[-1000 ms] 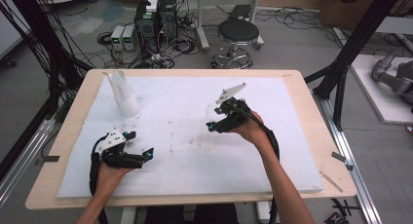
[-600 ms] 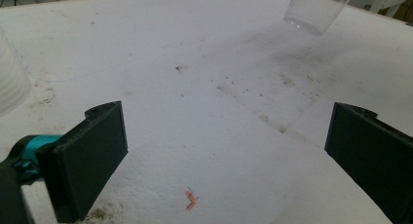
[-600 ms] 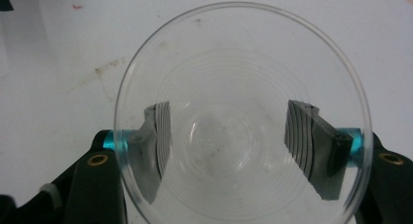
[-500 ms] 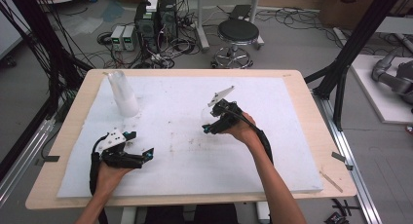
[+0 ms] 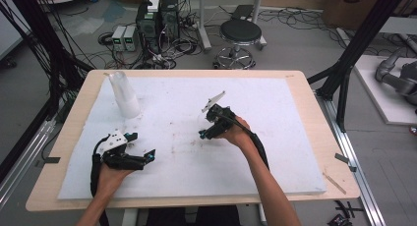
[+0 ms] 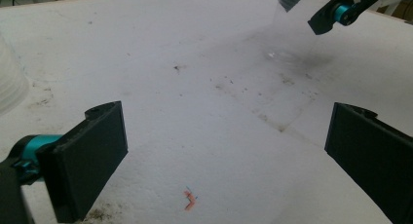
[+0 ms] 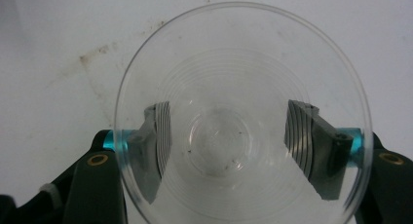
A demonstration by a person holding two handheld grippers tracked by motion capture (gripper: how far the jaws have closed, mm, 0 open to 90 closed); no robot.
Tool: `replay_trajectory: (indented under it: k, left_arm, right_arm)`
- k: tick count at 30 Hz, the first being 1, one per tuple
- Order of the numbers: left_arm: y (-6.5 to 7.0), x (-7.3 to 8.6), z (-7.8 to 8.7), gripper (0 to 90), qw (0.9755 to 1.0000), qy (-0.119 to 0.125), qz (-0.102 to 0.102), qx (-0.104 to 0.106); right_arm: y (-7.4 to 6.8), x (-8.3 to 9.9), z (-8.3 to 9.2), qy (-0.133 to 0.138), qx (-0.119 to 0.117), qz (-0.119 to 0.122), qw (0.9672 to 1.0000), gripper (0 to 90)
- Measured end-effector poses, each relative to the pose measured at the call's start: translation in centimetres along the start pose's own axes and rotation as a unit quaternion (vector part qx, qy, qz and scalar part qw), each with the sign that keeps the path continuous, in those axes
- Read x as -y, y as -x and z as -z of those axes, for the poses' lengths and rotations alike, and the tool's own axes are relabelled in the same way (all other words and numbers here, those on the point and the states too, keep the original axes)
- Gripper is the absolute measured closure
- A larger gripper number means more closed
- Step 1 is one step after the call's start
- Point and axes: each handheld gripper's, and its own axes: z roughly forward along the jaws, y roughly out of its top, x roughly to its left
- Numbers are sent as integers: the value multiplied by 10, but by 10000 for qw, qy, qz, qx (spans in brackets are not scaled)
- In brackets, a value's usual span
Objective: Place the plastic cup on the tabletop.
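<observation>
White foam sheet (image 5: 275, 137) covers a wooden worktop (image 5: 314, 118). High view: stack of clear plastic cups (image 5: 124, 95) stands upright near the far left corner of the sheet; left gripper (image 5: 147, 157) lies low by the near left edge, in the person's left hand (image 5: 110, 179), jaws apart and nothing between them; right gripper (image 5: 202, 132) sits near the middle of the sheet in the right hand (image 5: 237, 133), with a faint clear cup (image 5: 199, 122) at its jaws. Left gripper view: two black jaws stand wide apart over bare, stained foam; a small red scrap (image 6: 190, 200) lies between them near the bottom; the clear cup (image 6: 292, 36) stands upright farther off with its base on the sheet, the right gripper (image 6: 336, 14) closed on its upper part; edge of the cup stack (image 6: 9, 83) at left. Right gripper view: looking down into the cup's round mouth (image 7: 243, 117), both jaws press against its outer wall from opposite sides, so the claw is closed on the cup, the stained sheet beneath.
</observation>
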Motion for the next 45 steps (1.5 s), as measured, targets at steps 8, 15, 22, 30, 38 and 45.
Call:
replay_trajectory:
  k: [8, 15, 22, 30, 38, 45]
  left_arm:
    - [1, 0, 0, 17, 10000, 3, -32, -30]
    - [0, 0, 1, 17, 10000, 16, -40, -25]
    - [0, 0, 1, 17, 10000, 27, 14, -10]
    - [0, 1, 2, 17, 10000, 79, -19, -21]
    - [1, 2, 3, 18, 9997, 187, 3, -133]
    - [4, 2, 5, 17, 9992, 260, -84, -276]
  right_arm:
    - [-1, 1, -3, 103, 57, -5, 9999, 344]
    - [-2, 5, -10, 41, 199, -91, 9998, 184]
    - [-1, 24, -3, 380, 161, -357, 9985, 173]
    - [-15, 70, 29, 1343, 425, -529, 9886, 173]
    - [-21, 125, 57, 2261, 806, -937, 9662, 173]
    - [-24, 154, 66, 2600, 1195, -1117, 9517, 173]
